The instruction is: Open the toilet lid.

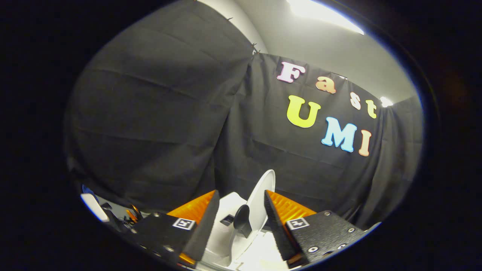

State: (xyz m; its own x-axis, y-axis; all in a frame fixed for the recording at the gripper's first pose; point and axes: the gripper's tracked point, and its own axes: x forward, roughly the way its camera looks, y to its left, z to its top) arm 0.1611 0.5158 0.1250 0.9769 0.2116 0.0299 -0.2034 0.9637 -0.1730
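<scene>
While raised, toilet lid (260,199) between parted tongs (241,220) (untouched).

Black tongs (241,222), orange ribbed outer faces, dark toothed inner pads (205,222), square tag markers, silver screws on black mounts

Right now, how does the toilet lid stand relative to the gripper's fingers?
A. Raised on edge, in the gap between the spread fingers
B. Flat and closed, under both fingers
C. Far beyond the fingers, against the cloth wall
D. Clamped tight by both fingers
A: the white toilet lid stands raised on edge in the gap of the gripper, whose fingers are spread apart with neither visibly pressing on it.
</scene>
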